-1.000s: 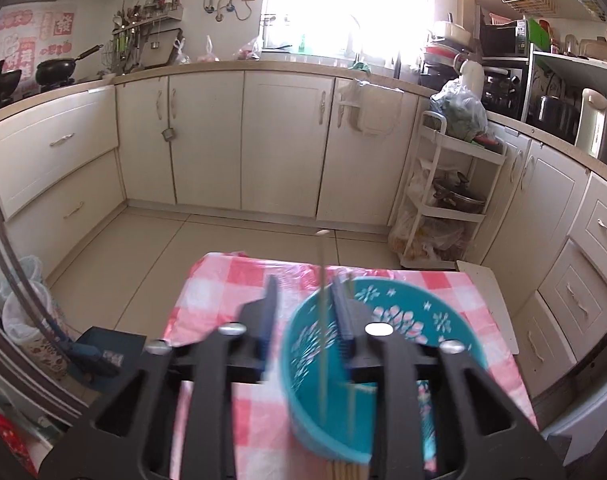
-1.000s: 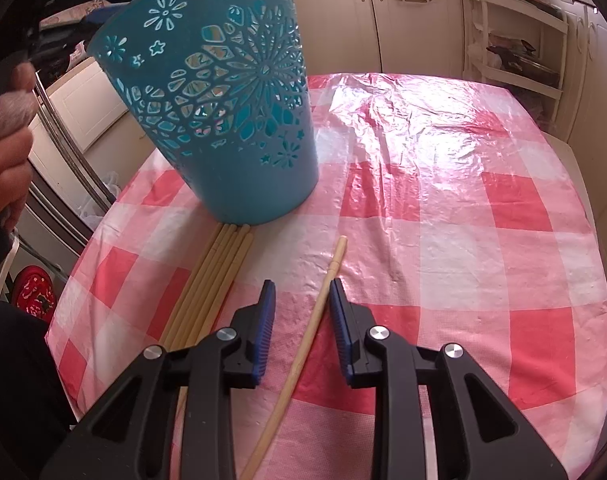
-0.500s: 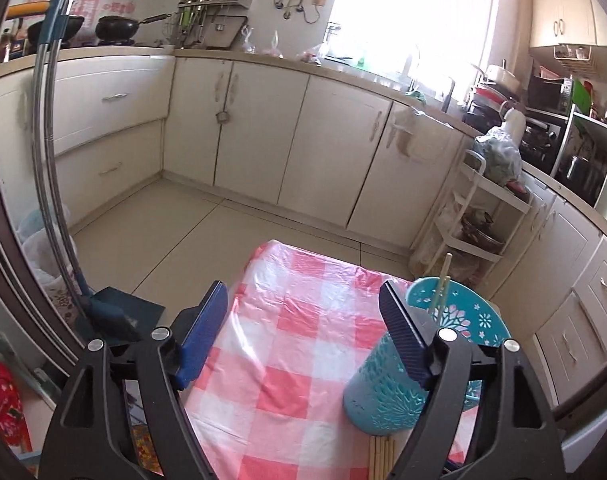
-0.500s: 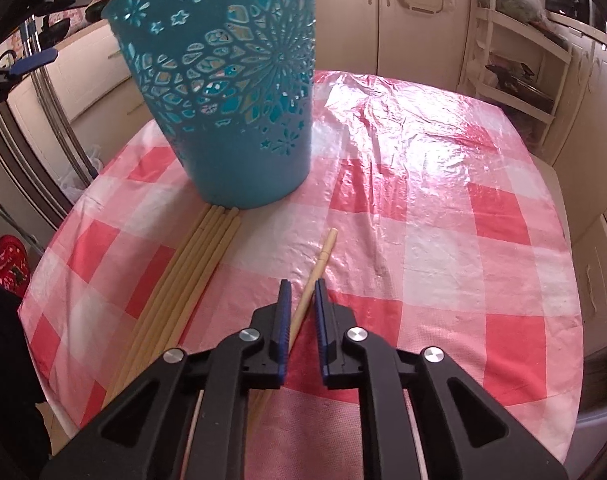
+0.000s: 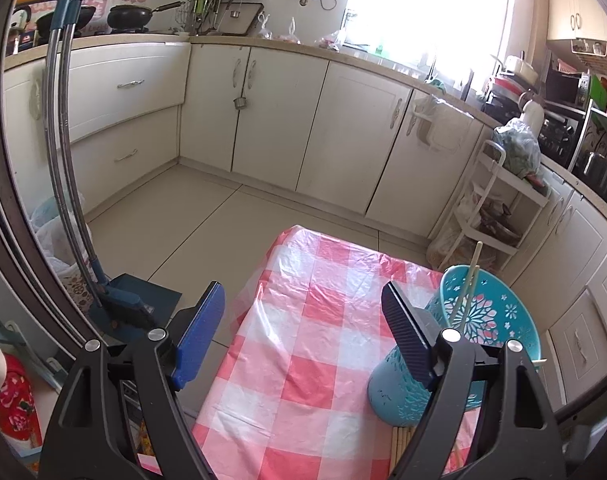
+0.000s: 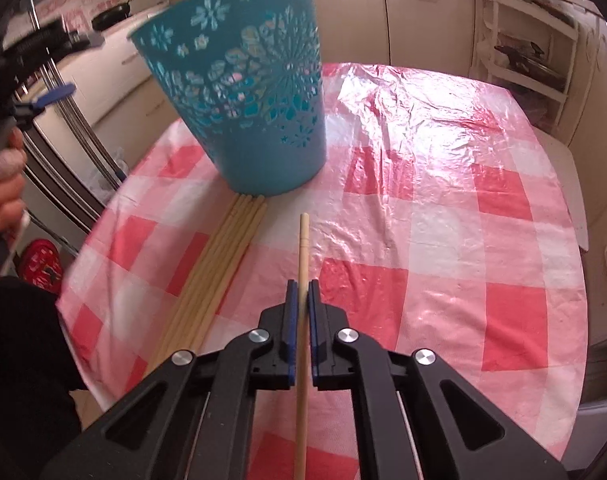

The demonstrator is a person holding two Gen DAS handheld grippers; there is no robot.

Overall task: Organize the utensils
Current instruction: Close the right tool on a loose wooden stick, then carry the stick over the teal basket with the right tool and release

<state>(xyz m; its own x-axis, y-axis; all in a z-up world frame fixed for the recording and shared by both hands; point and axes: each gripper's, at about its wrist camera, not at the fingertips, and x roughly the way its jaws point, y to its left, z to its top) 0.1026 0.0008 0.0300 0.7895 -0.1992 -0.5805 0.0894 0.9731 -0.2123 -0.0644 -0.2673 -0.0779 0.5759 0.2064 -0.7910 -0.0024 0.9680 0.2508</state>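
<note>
Held a single chopstick (image 6: pixel 303 240) in the right gripper (image 6: pixel 299 292), blue pads shut tight on both sides of its shaft, far tip sticking out past the pads toward the teal basket (image 6: pixel 247 92). Could not tell whether that tip touched the cloth or hung just above it.

Saw the basket upright on the checked tablecloth (image 6: pixel 443 240), at the far left of the table in the right wrist view, well beyond the gripped stick. Found a bundle of loose chopsticks (image 6: pixel 223 256) flat on the cloth just left of the held one, side by side, far ends up against the basket's base.

Had just been opening the left gripper (image 5: pixel 303 296): stood wide, with nothing between the pads (only cloth and floor through the gap). Hung over the near left edge of the table, with the same basket (image 5: pixel 499 320) off to its right, partly hidden behind the right finger. Counted two chopsticks in the basket (image 5: pixel 469 276), standing tilted, tops leaning over the far rim. Glimpsed the ends of the loose bundle (image 5: pixel 401 440) at the basket's near side.

Caught a person's hand (image 6: pixel 3 188) at the far left edge of the right wrist view, wrapped on the other tool's grip. Noted a blue dustpan (image 5: pixel 135 300) on the floor left of the table and a white trolley rack (image 5: pixel 499 208) against the cupboards beyond the basket.
</note>
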